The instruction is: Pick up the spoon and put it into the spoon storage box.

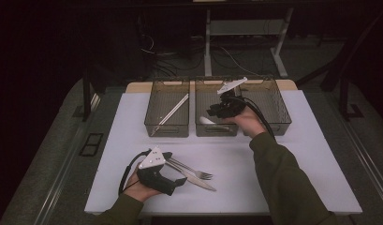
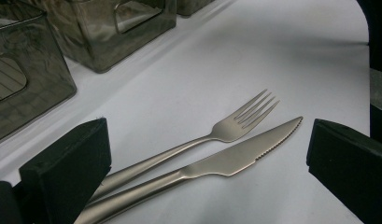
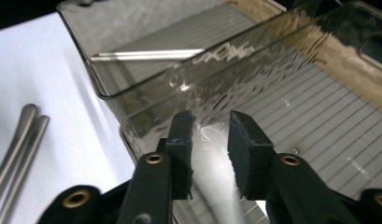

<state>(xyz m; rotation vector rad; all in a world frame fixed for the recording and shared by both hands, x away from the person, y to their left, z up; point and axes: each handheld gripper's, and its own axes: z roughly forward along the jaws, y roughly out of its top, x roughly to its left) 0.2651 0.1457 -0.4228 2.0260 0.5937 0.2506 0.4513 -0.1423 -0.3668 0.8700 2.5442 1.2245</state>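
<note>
A steel fork (image 1: 195,171) and a steel knife (image 1: 199,181) lie side by side on the white table (image 1: 297,164) near its front. My left gripper (image 1: 176,169) rests low at their handle ends. Its jaws stand wide open on either side of the fork (image 2: 235,123) and the knife (image 2: 235,158), and neither pad touches them. My right gripper (image 1: 212,112) hangs over the middle bin (image 1: 217,130) and points down into it. Its jaws (image 3: 211,123) are a little apart, with a blurred white utensil (image 3: 216,191) showing in the gap below the pads. That white utensil (image 1: 207,120) lies at the bin's front.
Three see-through bins stand in a row at the back of the table. The left bin (image 1: 166,126) holds pale chopsticks (image 1: 173,110). The right bin (image 1: 273,126) is beside my right hand. Two steel handles (image 3: 16,144) show at the left of the right gripper view.
</note>
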